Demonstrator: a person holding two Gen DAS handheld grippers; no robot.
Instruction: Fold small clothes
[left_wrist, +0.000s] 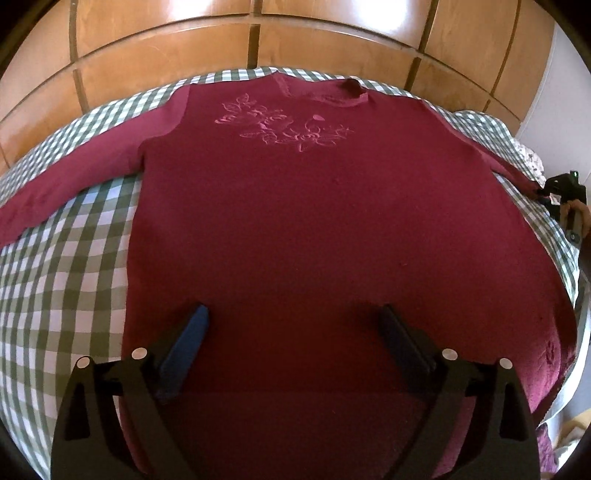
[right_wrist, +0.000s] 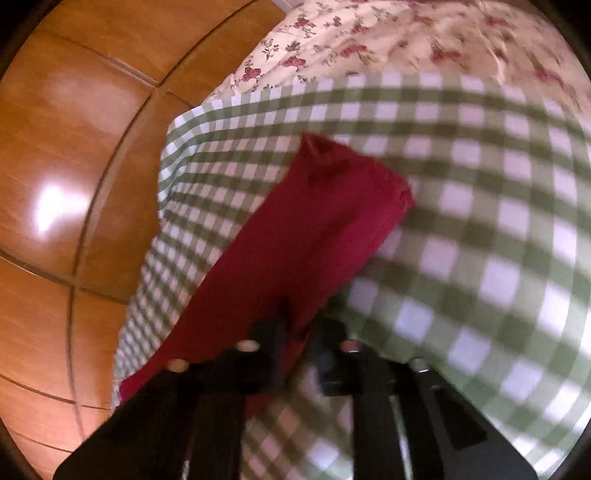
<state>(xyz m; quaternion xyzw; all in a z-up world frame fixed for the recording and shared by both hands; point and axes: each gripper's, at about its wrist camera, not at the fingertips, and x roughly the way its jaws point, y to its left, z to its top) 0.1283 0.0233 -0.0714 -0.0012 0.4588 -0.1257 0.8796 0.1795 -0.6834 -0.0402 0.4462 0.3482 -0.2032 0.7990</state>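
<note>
1. While the sweater (left_wrist: 280, 206) lies flat on the checked cloth (left_wrist: 74, 258), left gripper (left_wrist: 291, 328) hovers wide over its near hem, empty.
2. Right gripper (right_wrist: 295, 325) is clamped on the right sleeve (right_wrist: 303, 229); sleeve runs far-right from the body.

The maroon sweater (left_wrist: 295, 221) is matt knit cloth, its chest embroidery (left_wrist: 284, 125) in slightly shinier pink thread. The green-and-white checked sheet (left_wrist: 74, 258) beneath looks like smooth woven cotton. The wardrobe panels (left_wrist: 166, 55) are glossy varnished wood catching glare. The floral bedding (right_wrist: 406, 40) is soft printed cloth. The left gripper (left_wrist: 293, 325) is matt black plastic with blue rubbery pads (left_wrist: 190, 339).
</note>
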